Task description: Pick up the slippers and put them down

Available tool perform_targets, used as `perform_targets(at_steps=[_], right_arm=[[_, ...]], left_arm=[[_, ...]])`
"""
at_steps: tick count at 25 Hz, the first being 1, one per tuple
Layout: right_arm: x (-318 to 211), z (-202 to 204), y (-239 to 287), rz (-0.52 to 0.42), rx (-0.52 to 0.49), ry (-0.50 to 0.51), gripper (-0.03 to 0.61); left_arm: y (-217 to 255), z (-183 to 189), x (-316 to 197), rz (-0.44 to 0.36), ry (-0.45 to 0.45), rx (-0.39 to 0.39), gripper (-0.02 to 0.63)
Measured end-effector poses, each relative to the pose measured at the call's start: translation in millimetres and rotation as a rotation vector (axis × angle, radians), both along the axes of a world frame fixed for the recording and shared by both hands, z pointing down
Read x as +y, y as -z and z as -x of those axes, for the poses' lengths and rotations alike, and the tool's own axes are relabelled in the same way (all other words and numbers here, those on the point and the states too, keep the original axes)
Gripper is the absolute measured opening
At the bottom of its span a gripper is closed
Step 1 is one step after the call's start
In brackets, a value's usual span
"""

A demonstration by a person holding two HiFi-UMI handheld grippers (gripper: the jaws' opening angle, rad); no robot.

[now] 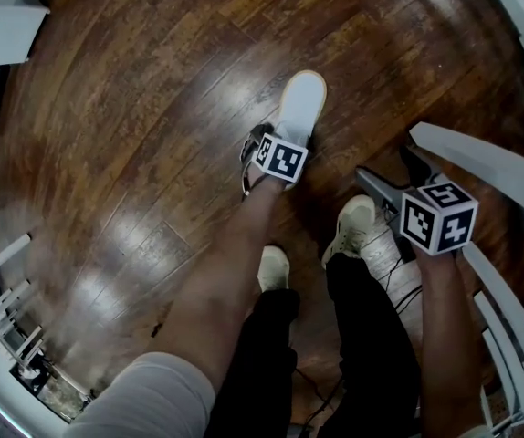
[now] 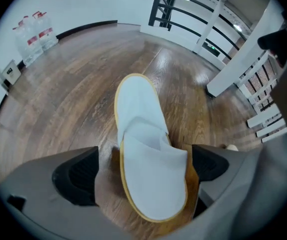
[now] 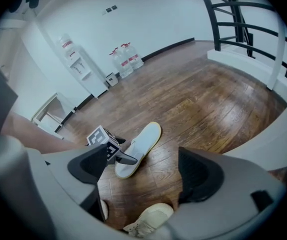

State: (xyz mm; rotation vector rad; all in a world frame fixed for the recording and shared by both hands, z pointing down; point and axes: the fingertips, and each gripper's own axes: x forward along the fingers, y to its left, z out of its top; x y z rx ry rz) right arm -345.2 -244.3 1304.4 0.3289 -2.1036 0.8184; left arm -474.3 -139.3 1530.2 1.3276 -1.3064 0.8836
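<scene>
One white slipper (image 1: pixel 303 103) with a yellow edge lies flat on the dark wooden floor (image 1: pixel 152 108). My left gripper (image 1: pixel 267 162) points steeply down over its near end. In the left gripper view the slipper (image 2: pixel 143 149) lies between the wide-apart jaws of the left gripper (image 2: pixel 146 171), and neither pad presses on it. My right gripper (image 1: pixel 394 179) hangs to the right, above the floor, open with nothing in it. The right gripper view shows the right gripper (image 3: pixel 143 171) over bare floor, and beyond it the slipper (image 3: pixel 136 146) with the left gripper (image 3: pixel 108 151) on it. No second slipper is in view.
The person's two pale shoes (image 1: pixel 353 226) (image 1: pixel 273 267) stand just behind the grippers. White railing bars (image 1: pixel 490 162) run along the right side. Black cables (image 1: pixel 399 263) trail on the floor by the right foot. Water bottles (image 3: pixel 126 59) and a dispenser (image 3: pixel 76 64) stand at the far wall.
</scene>
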Motion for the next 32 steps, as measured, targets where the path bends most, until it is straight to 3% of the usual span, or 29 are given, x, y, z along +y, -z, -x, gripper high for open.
perform_targets(at_steps=[5,9,15,21,26,32], right_arm=[[17.1,-2.0,113.7,0.011,-0.006,-0.008,0.438],[31.3,-14.3,242.7,-0.042,-0.012,-0.019,0.437],[84.6,-76.4,474.2,-0.128,0.004,-0.037,0.434],[137.6,-165.4,671.0,-0.201,-0.022,-0.228,0.426],[169.6,-251.6,772.3,-0.285,-0.041,-0.334,0.432],[209.7,-378.7,843.0,-0.389,-0.091,-0.469,0.446]], left_arm=[[137.0,20.7,32.3,0.028,-0.007,-0.04,0.58],[274.9,16.6,46.6,-0.018,-0.061,-0.011,0.58],[527.5,-3.1,96.3,-0.072,-0.182,-0.015,0.58],[757.7,-47.3,105.4,-0.216,-0.21,0.037,0.579],[905.5,-117.8,82.1,-0.37,-0.29,0.06,0.578],[1008.3,-242.8,91.8,-0.507,-0.383,0.09,0.575]])
